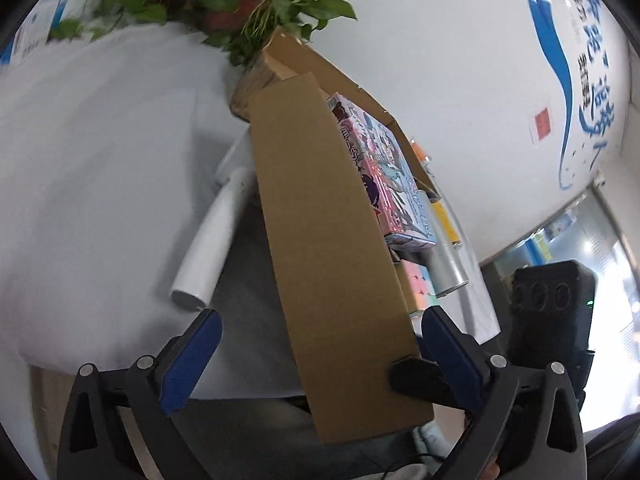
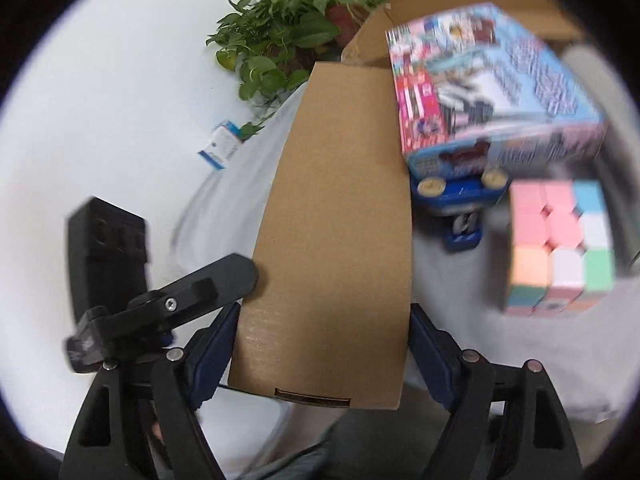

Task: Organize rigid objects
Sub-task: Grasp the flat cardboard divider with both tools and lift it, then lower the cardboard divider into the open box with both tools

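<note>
A brown cardboard box (image 1: pixel 336 248) with open flaps holds a pink and blue printed carton (image 1: pixel 384 168), a pastel puzzle cube (image 1: pixel 418 284) and silver cans (image 1: pixel 448 260). My left gripper (image 1: pixel 320 340) is open, its blue-padded fingers either side of the near flap. In the right wrist view the flap (image 2: pixel 332 240) stands between the fingers of my open right gripper (image 2: pixel 324 340). The carton (image 2: pixel 492 84), a blue toy (image 2: pixel 460 200) and the cube (image 2: pixel 560 248) lie to its right, blurred.
A white bottle (image 1: pixel 212 248) lies on the white cloth left of the box. A potted green plant (image 2: pixel 296 28) stands behind the box against the white wall. A small blue and white packet (image 2: pixel 220 146) sits by the wall. The other gripper's black body (image 2: pixel 108 256) is at left.
</note>
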Demonstrator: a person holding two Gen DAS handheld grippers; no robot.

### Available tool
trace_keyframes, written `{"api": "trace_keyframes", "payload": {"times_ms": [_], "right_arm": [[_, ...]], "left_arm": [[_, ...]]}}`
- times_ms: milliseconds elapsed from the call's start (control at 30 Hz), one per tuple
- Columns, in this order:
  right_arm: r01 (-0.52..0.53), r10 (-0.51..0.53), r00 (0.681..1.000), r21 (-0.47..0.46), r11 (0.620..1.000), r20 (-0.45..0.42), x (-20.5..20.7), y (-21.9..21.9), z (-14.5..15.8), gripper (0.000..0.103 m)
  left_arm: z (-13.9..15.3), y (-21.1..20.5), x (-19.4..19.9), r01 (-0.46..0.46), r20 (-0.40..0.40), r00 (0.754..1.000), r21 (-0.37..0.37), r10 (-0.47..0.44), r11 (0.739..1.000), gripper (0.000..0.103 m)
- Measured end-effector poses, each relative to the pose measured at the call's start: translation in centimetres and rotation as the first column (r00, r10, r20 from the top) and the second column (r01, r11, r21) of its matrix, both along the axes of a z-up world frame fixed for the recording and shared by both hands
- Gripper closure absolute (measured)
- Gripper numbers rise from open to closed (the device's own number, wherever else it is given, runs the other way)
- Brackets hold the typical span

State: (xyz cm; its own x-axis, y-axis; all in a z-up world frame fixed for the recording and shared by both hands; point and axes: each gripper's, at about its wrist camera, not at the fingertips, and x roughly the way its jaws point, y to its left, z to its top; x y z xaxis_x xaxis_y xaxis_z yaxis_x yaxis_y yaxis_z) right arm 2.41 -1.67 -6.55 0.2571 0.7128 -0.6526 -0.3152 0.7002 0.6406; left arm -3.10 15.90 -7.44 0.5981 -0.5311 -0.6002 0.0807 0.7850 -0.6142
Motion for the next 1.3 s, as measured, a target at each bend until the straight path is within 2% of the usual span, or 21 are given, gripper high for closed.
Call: {"api": "trace_keyframes", "payload": {"times_ms": [33,67,133,200,267,333,400,533,567,633,733,800,833,900,967,1033,1067,1133,1200,1267,1300], "right_arm": [[-0.012,0.015,0.999,0.061,0.998,-0.051,0.3,-0.1,-0.6,0.022],[-0.028,0.041,0.994,0.122,0.992,-0.105,0.6,-0.2,-1.3,0.022],[-0.071,0.093,0.986,0.159,0.985,-0.137,0.6,-0.3,-1.5,0.019],[-0.07,0.073,0.996,0.045,0.997,-0.052,0.2,-0.5,-0.2,0.014],[-0.013,0.036,0.992,-0.187,0.982,0.12,-0.9,-0.7,2.0,0.013],[0.054,0.022,0.97,-0.307,0.95,0.24,-2.0,-1.1,3.7,0.013],[0.067,0.029,0.959,-0.326,0.943,0.281,-2.9,-1.3,4.8,0.013],[0.059,0.068,0.941,-0.359,0.931,0.33,-3.9,-0.1,5.0,0.014],[0.066,0.072,0.942,-0.391,0.918,0.328,-3.8,0.3,4.5,0.019],[0.022,0.092,0.959,-0.394,0.919,0.267,-2.9,0.9,3.5,0.04],[0.026,0.078,0.964,-0.382,0.924,0.254,-1.7,1.7,3.2,0.042],[0.033,0.038,0.976,-0.315,0.949,0.216,-1.1,0.6,3.0,0.043],[0.035,0.015,0.982,-0.261,0.965,0.186,-0.8,-0.1,2.7,0.043],[0.031,-0.027,0.999,-0.087,0.996,0.041,0.3,-1.7,1.2,0.044],[0.043,-0.04,0.994,0.023,0.999,-0.1,1.0,-2.6,-0.7,0.045],[0.047,-0.039,0.988,0.049,0.998,-0.148,1.2,-2.7,-1.5,0.046],[0.04,-0.034,0.988,0.035,0.999,-0.148,1.2,-2.6,-1.5,0.045],[0.049,-0.055,0.996,-0.078,0.996,-0.068,0.8,-2.6,-0.2,0.044],[0.075,-0.07,0.997,-0.179,0.981,0.032,0.3,-2.0,1.3,0.034],[0.076,-0.04,0.991,-0.288,0.955,0.128,0.1,-0.7,2.4,0.034],[0.054,-0.005,0.989,-0.326,0.944,0.151,0.2,0.1,2.3,0.044]], "left_arm": [[-0.4,0.3,0.0,-0.005,-0.014,1.0,-0.019,0.004,1.0,0.021],[-0.6,0.4,0.1,-0.004,-0.023,1.0,-0.055,0.003,0.998,0.042],[-0.8,0.2,0.4,0.029,-0.02,0.999,-0.124,-0.032,0.992,0.045],[-0.1,-0.4,0.6,0.023,0.0,1.0,-0.097,-0.023,0.995,0.058],[0.6,-1.0,0.7,0.032,0.024,0.999,-0.079,-0.03,0.996,0.061],[1.4,-2.0,1.0,0.054,0.05,0.997,-0.069,-0.051,0.996,0.061],[2.1,-3.6,1.2,0.078,0.076,0.994,-0.019,-0.076,0.997,0.061],[1.8,-6.7,2.3,0.171,0.081,0.982,-0.019,-0.169,0.985,0.061],[1.7,-7.1,2.4,0.182,0.086,0.98,-0.011,-0.181,0.983,0.061],[1.6,-7.4,2.2,0.195,0.09,0.977,-0.001,-0.194,0.981,0.061],[1.3,-6.3,1.4,0.164,0.085,0.983,-0.012,-0.162,0.986,0.043],[1.1,-4.5,-0.1,0.097,0.096,0.991,-0.015,-0.096,0.995,0.01],[0.8,-3.7,-0.7,0.065,0.095,0.994,-0.018,-0.063,0.998,0.007],[-0.3,-1.9,-1.5,-0.018,0.051,0.999,-0.022,0.019,1.0,0.007],[-1.9,-1.2,-1.5,-0.041,0.001,0.999,-0.072,0.041,0.997,0.009],[-3.2,-1.4,-0.9,-0.028,-0.023,0.999,-0.136,0.025,0.99,0.039],[-3.7,-1.5,-0.5,-0.024,-0.037,0.999,-0.153,0.019,0.988,0.065],[-4.4,-1.7,0.3,-0.02,-0.07,0.998,-0.163,0.009,0.986,0.072],[-4.9,-2.2,0.9,-0.016,-0.108,0.994,-0.071,0.008,0.997,0.073],[-4.9,-2.6,0.9,-0.009,-0.102,0.995,-0.072,0.002,0.997,0.074],[-4.6,-3.1,1.0,-0.01,-0.098,0.995,-0.041,0.006,0.999,0.074]]}}
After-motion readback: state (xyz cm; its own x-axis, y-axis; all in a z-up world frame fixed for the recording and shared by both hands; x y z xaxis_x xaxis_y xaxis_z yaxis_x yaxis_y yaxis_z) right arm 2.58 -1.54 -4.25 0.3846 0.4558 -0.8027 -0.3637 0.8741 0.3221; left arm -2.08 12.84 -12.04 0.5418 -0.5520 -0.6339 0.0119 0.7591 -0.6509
